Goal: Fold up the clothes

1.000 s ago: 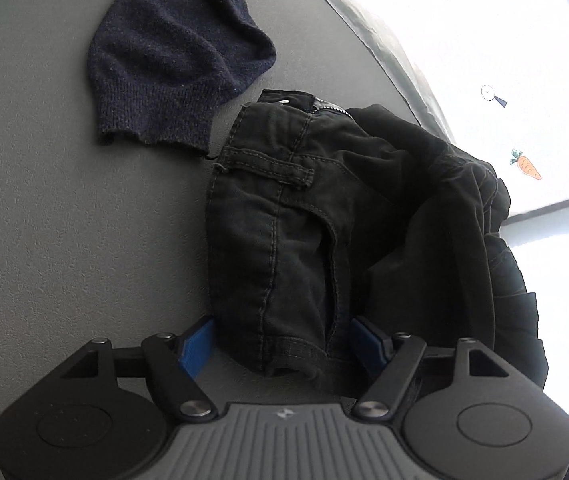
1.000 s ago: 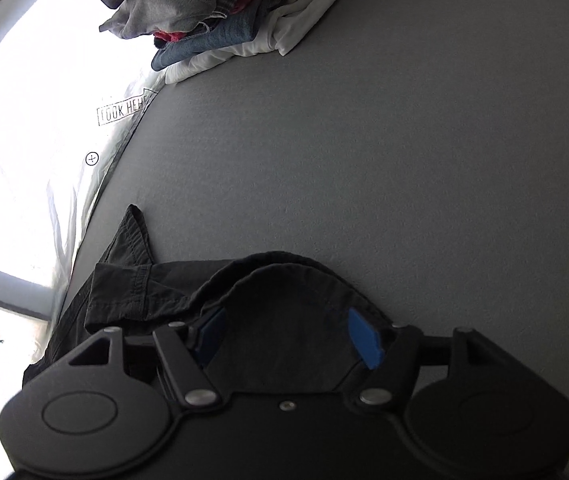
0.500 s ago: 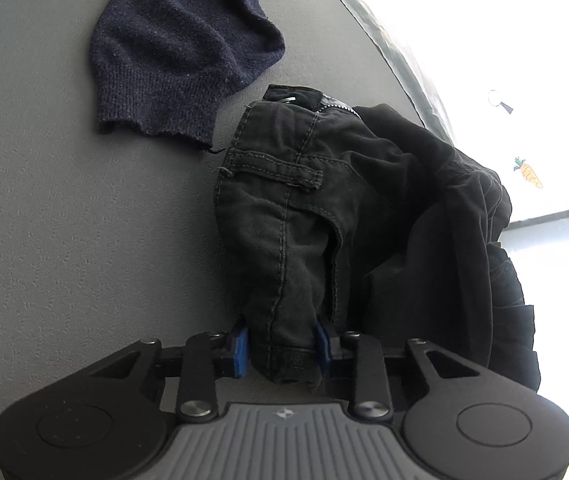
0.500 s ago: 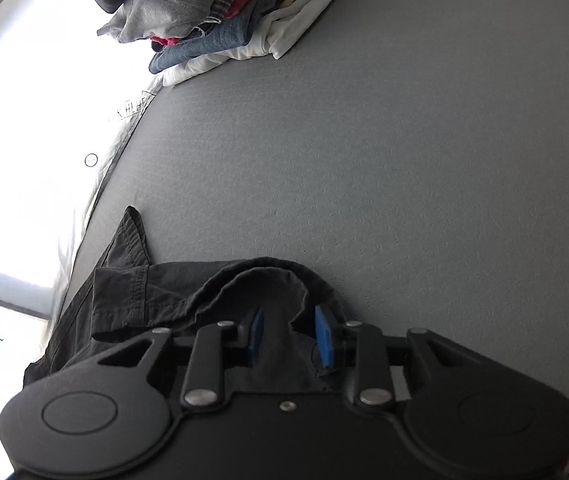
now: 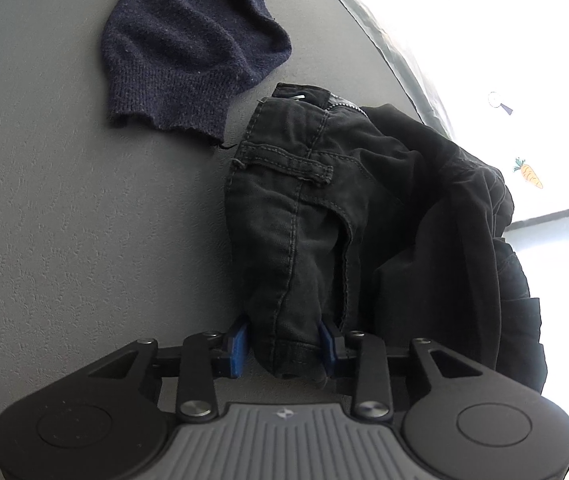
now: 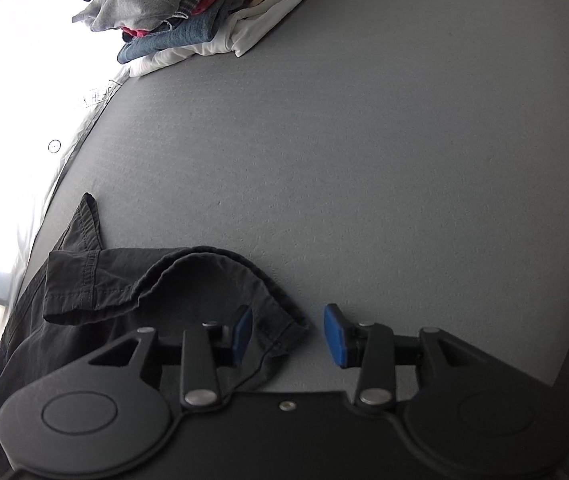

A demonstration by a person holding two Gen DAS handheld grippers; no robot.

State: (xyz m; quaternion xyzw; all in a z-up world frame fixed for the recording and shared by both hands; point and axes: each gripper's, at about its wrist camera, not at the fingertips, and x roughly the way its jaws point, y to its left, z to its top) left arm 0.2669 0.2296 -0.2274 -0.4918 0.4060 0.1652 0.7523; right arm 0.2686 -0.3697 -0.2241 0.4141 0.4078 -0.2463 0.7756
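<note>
A: left gripper point(image 5: 283, 345) state?

B: jaws pinched in on the waistband end of the black trousers point(image 5: 316, 216), blue pads point(image 5: 238, 346) pressing the bunched denim from both sides. Rest of the trousers lies crumpled on the grey mattress point(image 5: 84, 220), running away from the camera, far side draped over the mattress edge

A: anything else in the left view?

B: navy knit sweater point(image 5: 188, 48) just beyond the waistband, ribbed hem close to it; touching or not, cannot tell. Right view doesn't show it

A: right gripper point(image 6: 287, 336)?

B: jaws apart, moderately wide. A hemmed fold of the trousers point(image 6: 156, 280) lies between the pads point(image 6: 334, 338), against the left one only; right pad has bare mattress point(image 6: 364, 160) beside it. Nothing clamped

A: what does the right view add?

B: stack of folded clothes point(image 6: 204, 12) at the far corner, well apart from the trousers: white at the bottom, blue, red and grey above. Left view misses that entirely
</note>
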